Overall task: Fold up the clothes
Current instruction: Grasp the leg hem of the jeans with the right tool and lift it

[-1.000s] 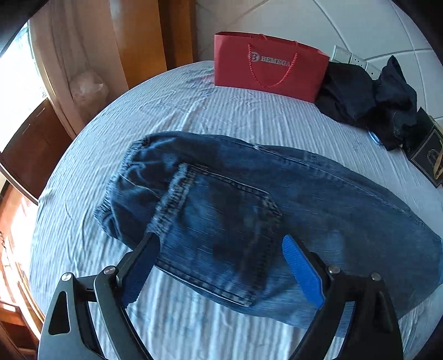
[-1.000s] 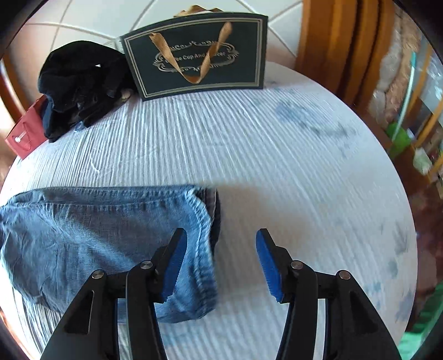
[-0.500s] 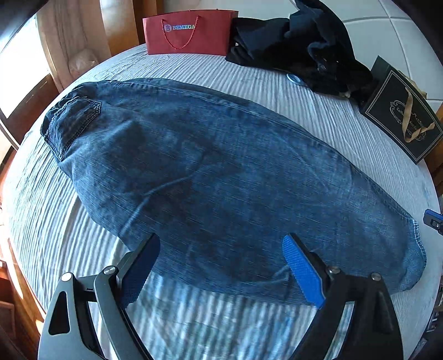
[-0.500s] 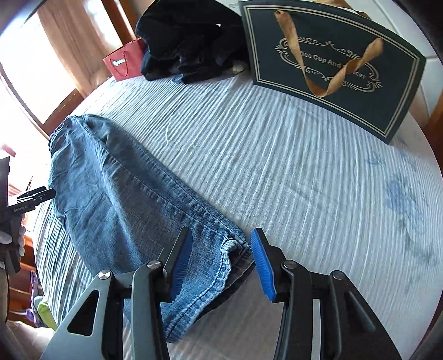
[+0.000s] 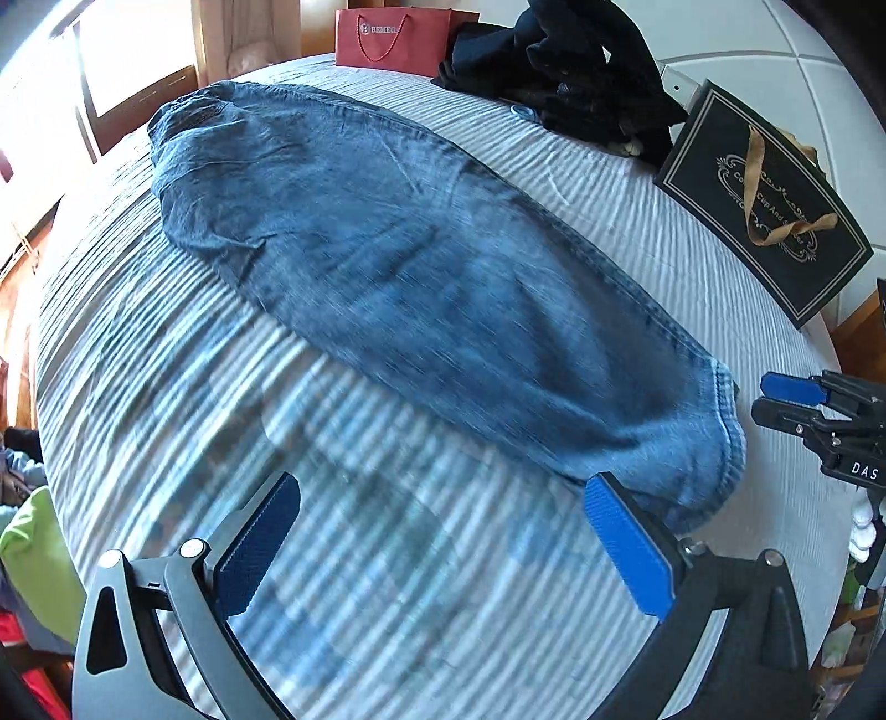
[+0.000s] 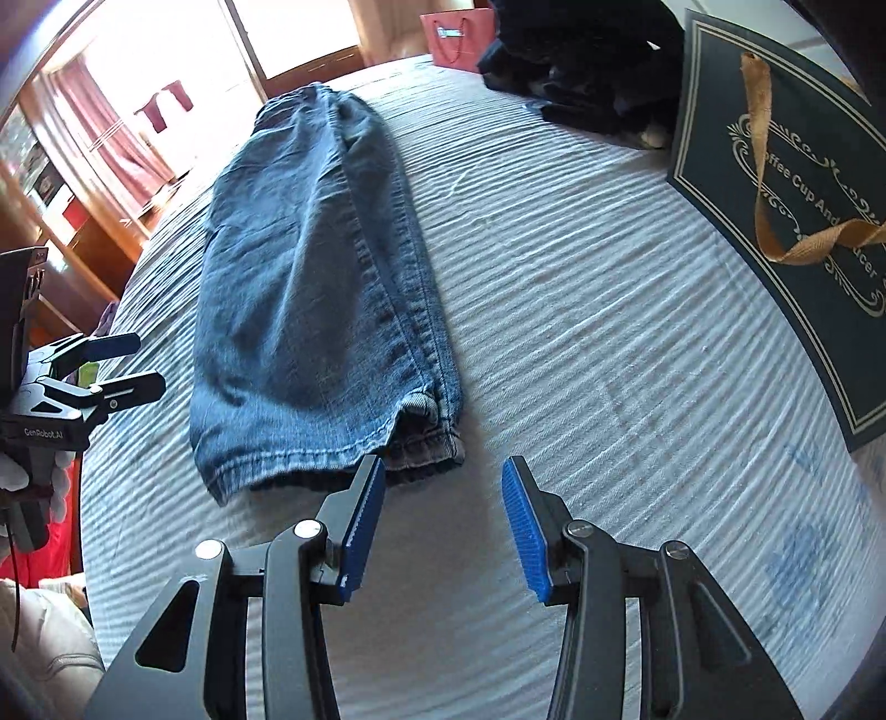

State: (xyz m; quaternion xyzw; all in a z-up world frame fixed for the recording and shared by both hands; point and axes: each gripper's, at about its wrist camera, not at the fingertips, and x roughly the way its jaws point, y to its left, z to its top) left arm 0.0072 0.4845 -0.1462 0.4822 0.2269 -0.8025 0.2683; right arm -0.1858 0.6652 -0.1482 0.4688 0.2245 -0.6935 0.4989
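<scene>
Both claws (image 5: 443, 545) (image 6: 443, 526) agape near jeans (image 5: 421, 277).

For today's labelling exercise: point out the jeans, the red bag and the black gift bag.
jeans (image 5: 421, 277), left wrist view, middle of the leg.
red bag (image 5: 398, 39), left wrist view, front face.
black gift bag (image 6: 803, 221), right wrist view, printed front.

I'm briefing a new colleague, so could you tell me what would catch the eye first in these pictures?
A long pair of jeans lies flat along the middle of the striped bed. Both grippers, left and right, hover open near its hem. At the far edge stand a dark gift bag and a red bag.
</scene>
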